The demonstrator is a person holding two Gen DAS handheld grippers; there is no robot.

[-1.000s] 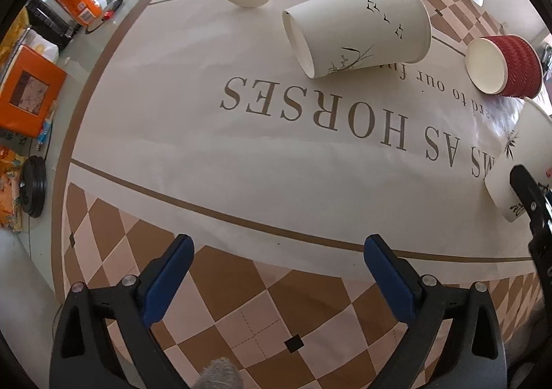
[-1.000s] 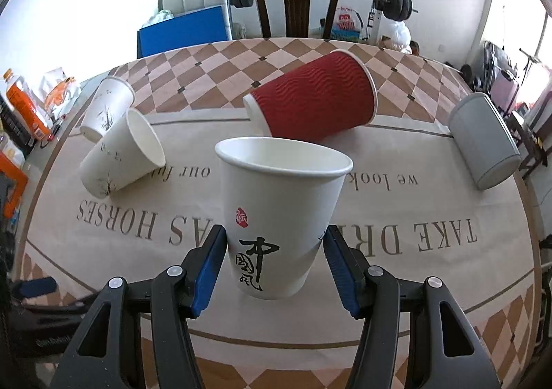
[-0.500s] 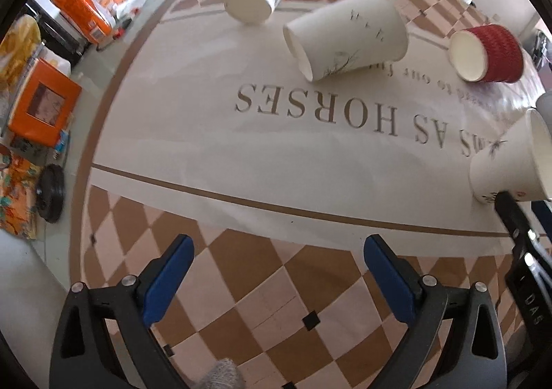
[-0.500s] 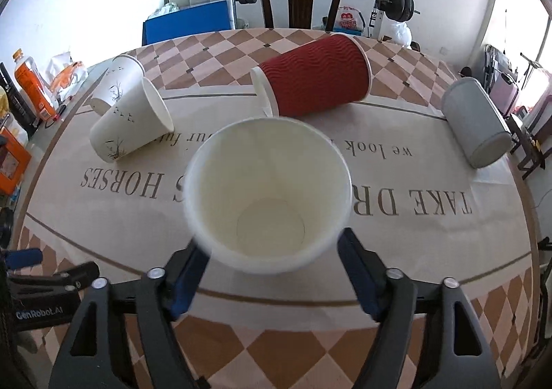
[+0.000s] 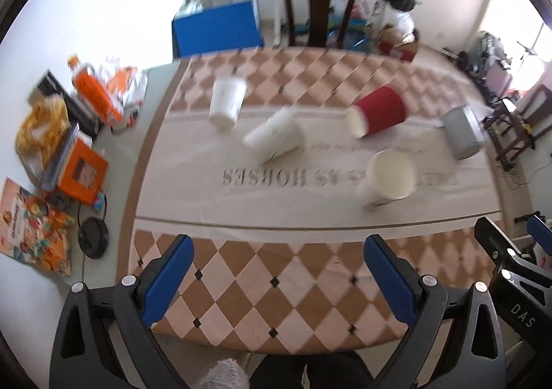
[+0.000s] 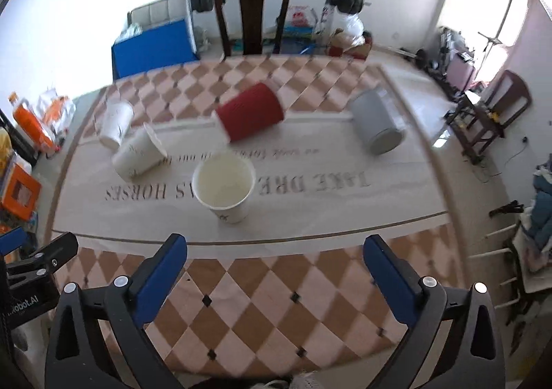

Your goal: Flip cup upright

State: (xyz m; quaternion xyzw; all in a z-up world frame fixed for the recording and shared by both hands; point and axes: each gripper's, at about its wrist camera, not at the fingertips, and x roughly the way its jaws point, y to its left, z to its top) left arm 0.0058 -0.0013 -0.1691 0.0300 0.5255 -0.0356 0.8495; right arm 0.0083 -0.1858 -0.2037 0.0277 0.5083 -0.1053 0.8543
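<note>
A white paper cup (image 6: 224, 187) with black characters stands upright on the lettered cloth; it also shows in the left wrist view (image 5: 391, 175). My right gripper (image 6: 275, 263) is open and empty, pulled back over the table's near edge. My left gripper (image 5: 278, 263) is open and empty, also back at the near edge. Two white cups (image 6: 139, 156) (image 6: 115, 123), a red ribbed cup (image 6: 250, 116) and a grey cup (image 6: 377, 127) lie on their sides farther back.
A dark wooden chair (image 6: 252, 15) stands behind the table (image 6: 262, 302). Orange boxes and snack bags (image 5: 82, 175) lie on the floor to the left. Gym weights and a blue box (image 6: 151, 47) are at the back wall. A stool (image 6: 496, 113) stands right.
My right gripper has let go of the white cup, left it upright on the cloth and drawn back. My left gripper has also drawn back and risen, so more of the room shows.
</note>
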